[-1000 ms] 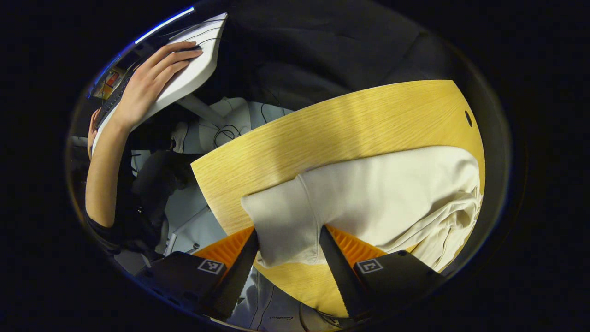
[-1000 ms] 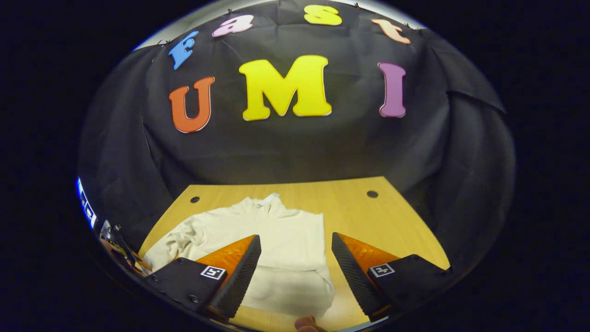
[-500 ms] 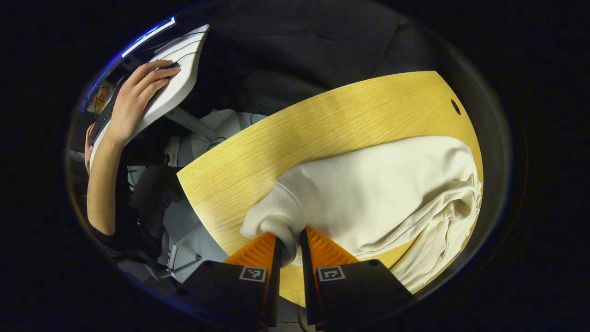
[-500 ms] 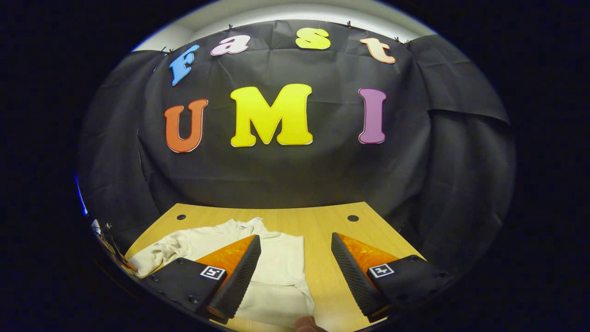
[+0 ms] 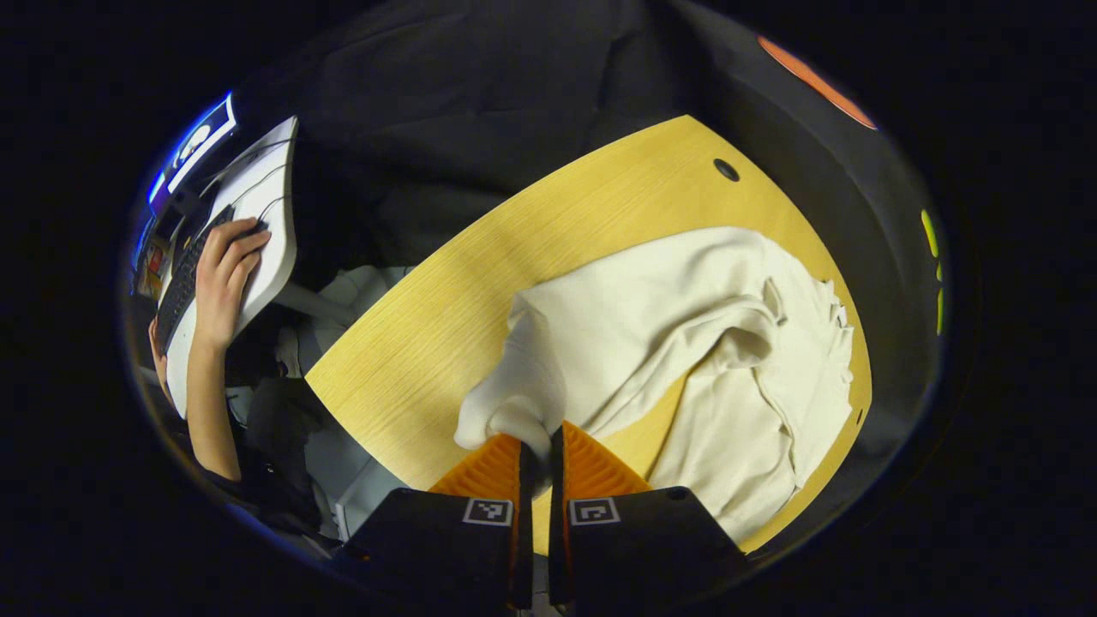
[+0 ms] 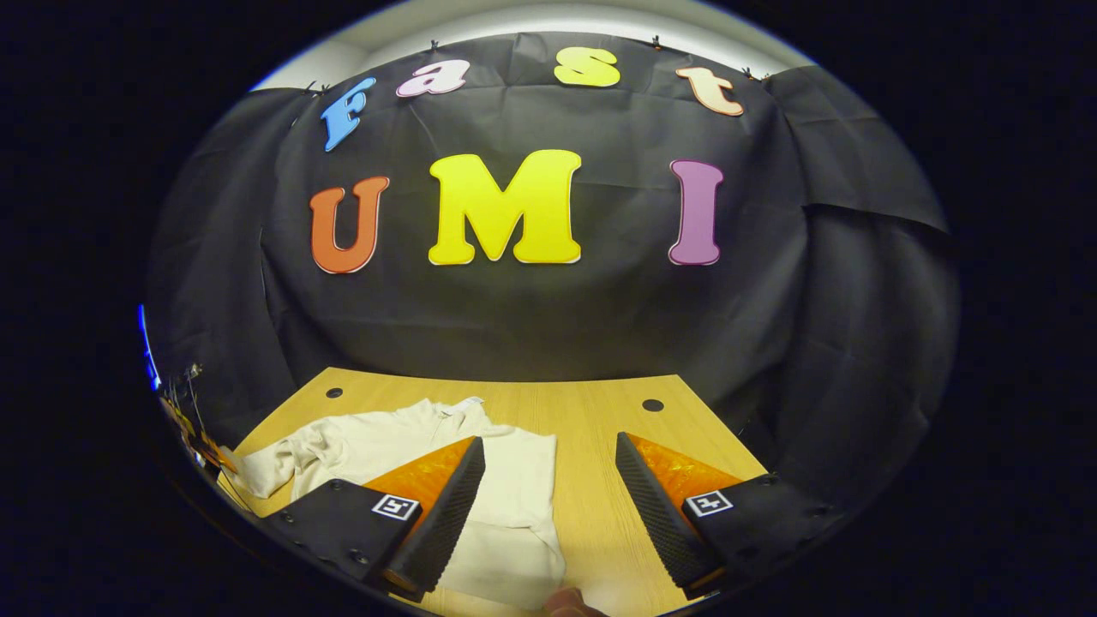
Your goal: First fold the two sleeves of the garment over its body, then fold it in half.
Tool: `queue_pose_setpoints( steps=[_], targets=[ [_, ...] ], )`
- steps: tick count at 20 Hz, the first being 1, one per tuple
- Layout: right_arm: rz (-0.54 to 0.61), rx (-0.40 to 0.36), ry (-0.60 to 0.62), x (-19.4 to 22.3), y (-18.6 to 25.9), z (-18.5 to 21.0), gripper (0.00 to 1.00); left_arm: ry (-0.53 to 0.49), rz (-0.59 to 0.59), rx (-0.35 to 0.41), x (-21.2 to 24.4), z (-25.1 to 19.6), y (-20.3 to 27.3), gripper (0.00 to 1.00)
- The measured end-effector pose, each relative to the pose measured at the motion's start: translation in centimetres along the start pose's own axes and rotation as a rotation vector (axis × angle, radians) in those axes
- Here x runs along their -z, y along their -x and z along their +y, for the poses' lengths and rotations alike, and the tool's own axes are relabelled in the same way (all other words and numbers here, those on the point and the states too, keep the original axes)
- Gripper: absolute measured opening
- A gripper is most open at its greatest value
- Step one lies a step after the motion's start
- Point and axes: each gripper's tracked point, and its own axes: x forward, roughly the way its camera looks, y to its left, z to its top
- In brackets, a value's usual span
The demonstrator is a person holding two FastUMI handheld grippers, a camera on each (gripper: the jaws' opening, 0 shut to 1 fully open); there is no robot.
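A cream-white long-sleeved garment of soft knit fabric (image 5: 686, 326) is spread over a pale wooden table with a rounded edge (image 5: 446, 326). In the left gripper view, the left gripper (image 5: 540, 454) is closed tight on the ribbed cuff end of one sleeve (image 5: 523, 377), with cloth pinched between both fingers and bulging just beyond the tips. The sleeve is raised off the wood, so that a strip of bare table is seen beneath it, and it runs up and away to the shoulder. The cuff seems to be held because it is the free end by which the whole sleeve can be carried across the body; this is judged to be the sleeve-folding stage. The garment's body lies bunched and creased toward the right and far side of that view.

In the right gripper view, the right gripper (image 6: 548, 480) is held wide apart above the near right part of the garment (image 6: 514, 480), with nothing between its fingers; it is probably kept ready there to steady the cloth or take the other sleeve. A fingertip shows at the near edge.

At the far left of the left gripper view, a person's hand (image 5: 218, 283) rests on a white desk with a keyboard (image 5: 266, 223).
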Motion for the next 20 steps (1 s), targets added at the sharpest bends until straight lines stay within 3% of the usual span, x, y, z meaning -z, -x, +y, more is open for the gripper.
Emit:
queue_pose_setpoints(
  steps=[5,8,11,17,20],
  targets=[
    [0.008,-0.023,-0.022,0.2,-0.8,-1.9,0.96,-0.152,-0.158,0.034,-6.7,-10.1,5.5,0.10],
    [-0.001,-0.011,-0.024,-0.2,-1.5,-3.9,0.96,-0.244,-0.183,0.079,-6.9,-17.6,6.2,0.10],
    [0.009,0.014,-0.015,-0.3,-1.3,-6.6,0.96,-0.351,-0.158,0.142,-4.1,-26.1,5.4,0.10],
    [0.037,0.053,-0.009,0.6,-1.3,-10.2,0.96,-0.431,-0.124,0.204,0.4,-35.0,4.0,0.10],
    [0.055,0.076,-0.003,1.0,-1.8,-12.0,0.96,-0.495,-0.077,0.214,4.9,-40.1,2.0,0.10]
  ],
)
